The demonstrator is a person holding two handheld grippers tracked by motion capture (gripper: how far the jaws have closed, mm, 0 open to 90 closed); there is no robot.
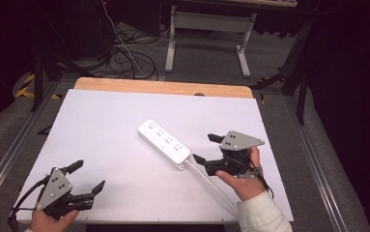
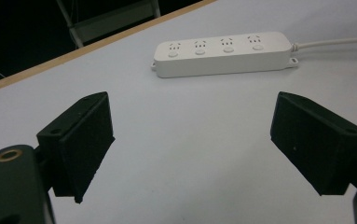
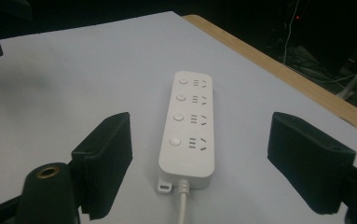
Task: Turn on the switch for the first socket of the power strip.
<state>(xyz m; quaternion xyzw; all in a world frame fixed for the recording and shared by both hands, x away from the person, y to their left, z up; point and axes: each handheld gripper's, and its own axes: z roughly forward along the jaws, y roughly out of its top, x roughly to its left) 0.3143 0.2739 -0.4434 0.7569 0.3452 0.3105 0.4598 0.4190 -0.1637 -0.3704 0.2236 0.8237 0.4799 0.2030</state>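
Observation:
A white power strip with several sockets lies aslant in the middle of the white table; its white cable runs to the front edge. In the left gripper view the power strip lies ahead, far off. My right gripper hovers just right of the strip's cable end, jaws wide apart and open, nothing between them. The right gripper view shows the power strip lying beyond the jaws, its cable end nearest. My left gripper rests at the front left corner, open and empty.
The white board covers a wooden table whose far edge shows as a tan band. Beyond it stand a grey frame and loose cables on the floor.

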